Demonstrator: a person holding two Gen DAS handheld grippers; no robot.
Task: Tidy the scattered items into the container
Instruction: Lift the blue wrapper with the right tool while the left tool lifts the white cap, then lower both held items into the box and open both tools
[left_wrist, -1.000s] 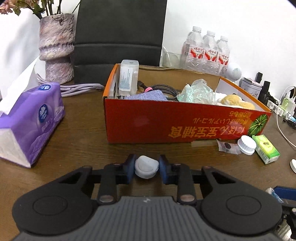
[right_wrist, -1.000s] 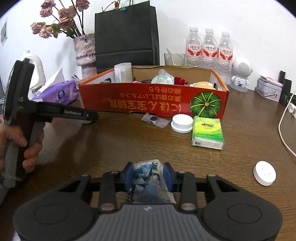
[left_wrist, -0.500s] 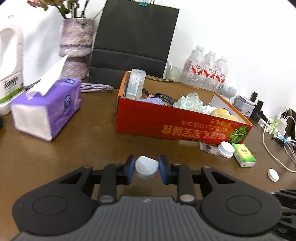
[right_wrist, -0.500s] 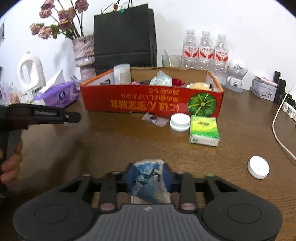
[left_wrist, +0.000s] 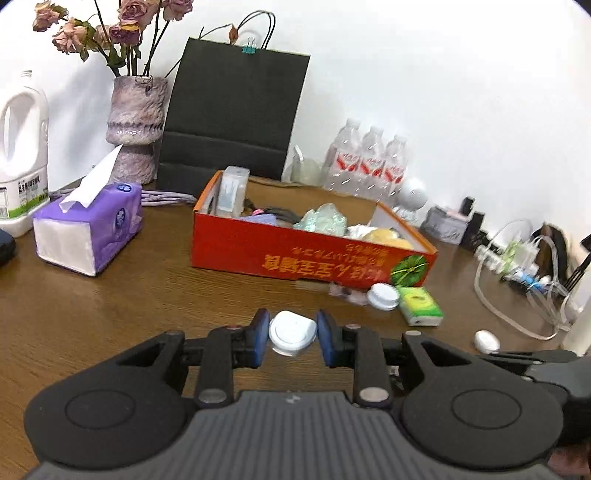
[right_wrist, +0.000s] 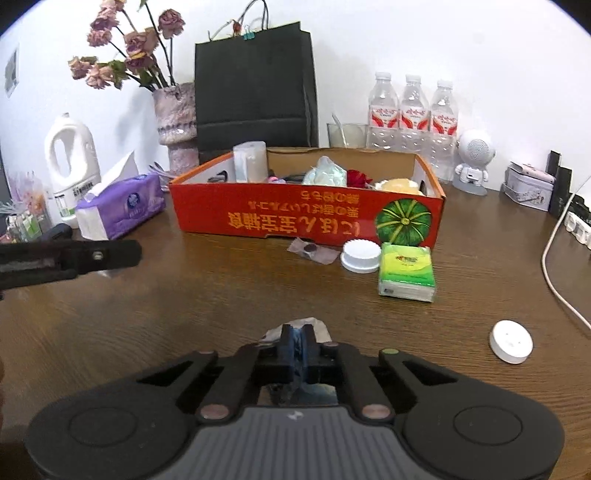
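Observation:
The red cardboard box (left_wrist: 295, 254) stands mid-table with several items inside; it also shows in the right wrist view (right_wrist: 295, 218). My left gripper (left_wrist: 292, 334) is shut on a small white case (left_wrist: 291, 331), held above the table in front of the box. My right gripper (right_wrist: 297, 345) is shut on a crumpled blue-and-white wrapper (right_wrist: 295, 332), low over the table. In front of the box lie a small clear packet (right_wrist: 314, 251), a white lid (right_wrist: 361, 255) and a green tissue pack (right_wrist: 406, 271). A white round disc (right_wrist: 511, 341) lies at the right.
A purple tissue box (left_wrist: 92, 229), white jug (left_wrist: 22, 147) and vase (left_wrist: 135, 125) stand at the left. A black paper bag (left_wrist: 236, 107) and water bottles (left_wrist: 373, 162) stand behind the box. Cables and a power strip (left_wrist: 517, 258) lie right.
The left gripper has pulled back and risen with the white case, so the box looks farther away. The right gripper's jaws have closed tight on the wrapper.

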